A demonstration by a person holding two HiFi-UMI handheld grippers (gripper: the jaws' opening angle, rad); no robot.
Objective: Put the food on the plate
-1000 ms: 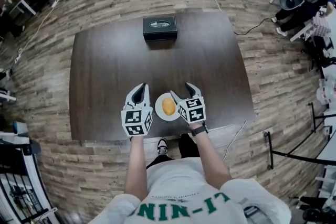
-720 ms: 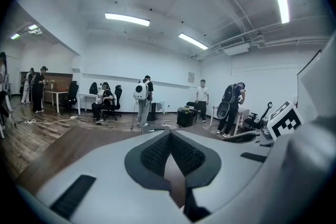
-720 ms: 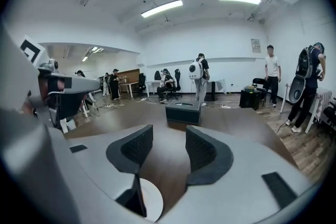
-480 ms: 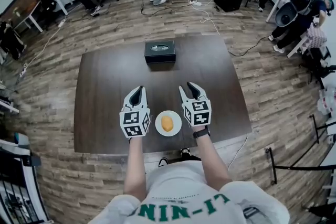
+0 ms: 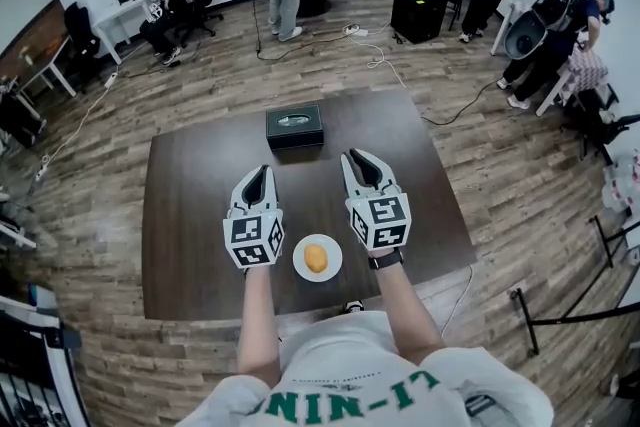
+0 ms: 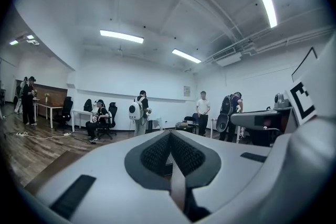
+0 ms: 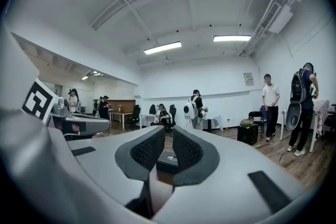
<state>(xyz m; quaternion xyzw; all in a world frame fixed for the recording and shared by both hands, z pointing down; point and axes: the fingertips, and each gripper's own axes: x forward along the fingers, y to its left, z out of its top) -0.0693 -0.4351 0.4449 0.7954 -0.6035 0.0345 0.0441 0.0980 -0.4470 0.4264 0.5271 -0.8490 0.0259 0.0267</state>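
Observation:
A yellow-orange bun [image 5: 316,258] lies on a small white plate [image 5: 302,267] near the front edge of the dark table [image 5: 200,195]. Both grippers are held up off the table, pointing away from me, one on each side of the plate. My left gripper [image 5: 255,178] [image 6: 169,136] has its ribbed pads together with nothing between them. On my right gripper [image 5: 360,162] [image 7: 168,134] the jaws are closing. A narrow gap still shows between its pads, and nothing is held in it.
A black box [image 5: 294,126] [image 7: 169,161] stands at the far middle of the table. Several people, chairs, desks and cables occupy the wooden floor [image 5: 480,165] around the table. The table's front edge runs just below the plate.
Both grippers have risen and moved away from the plate, which now lies behind them. The right gripper's jaws have narrowed. The bun stays on the plate.

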